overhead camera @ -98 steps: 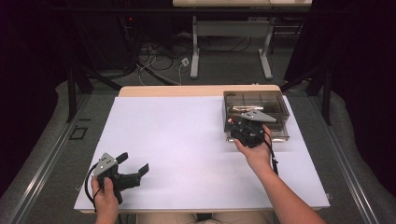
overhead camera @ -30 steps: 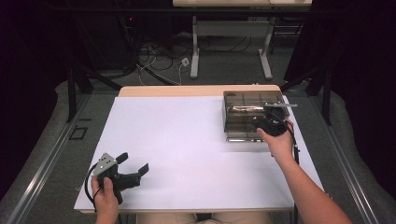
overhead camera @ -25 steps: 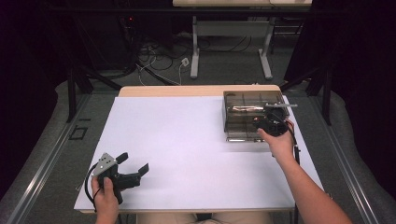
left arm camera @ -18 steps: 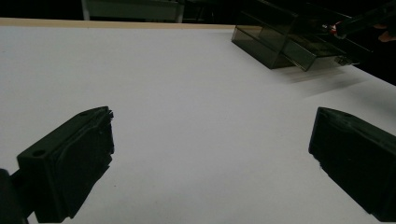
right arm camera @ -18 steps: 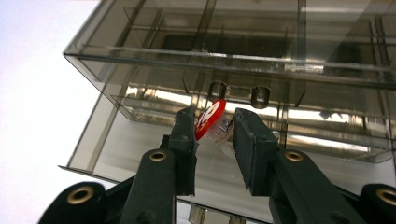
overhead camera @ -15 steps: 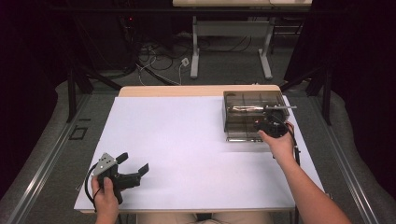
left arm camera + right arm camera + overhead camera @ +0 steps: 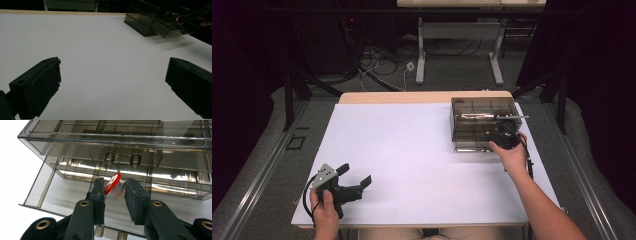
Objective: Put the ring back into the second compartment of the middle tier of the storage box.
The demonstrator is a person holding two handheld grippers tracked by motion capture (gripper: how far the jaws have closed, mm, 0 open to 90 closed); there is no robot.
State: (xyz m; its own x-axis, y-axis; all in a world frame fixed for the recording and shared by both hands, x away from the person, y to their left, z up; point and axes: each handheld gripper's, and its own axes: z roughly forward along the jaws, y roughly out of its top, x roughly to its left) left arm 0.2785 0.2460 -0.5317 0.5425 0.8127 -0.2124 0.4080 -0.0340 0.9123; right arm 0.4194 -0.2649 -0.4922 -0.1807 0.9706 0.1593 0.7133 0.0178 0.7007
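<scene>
- right gripper is reaching into the pulled-out drawer of the smoky clear organizer box at the table's far right, jaws narrowed around a small red-and-white thing
- can't quite tell if it's properly pinched yet or just bracketed, it sits tilted between the pads
- so i'd guess: drawer is open, the item is at the jaws, and lifting it out or letting it go is what's left
- left gripper sits idle at the near left on the white table, jaws spread wide, nothing in them
- right gripper view shows the red piece; high view just gives a dark gripper over the box
</scene>
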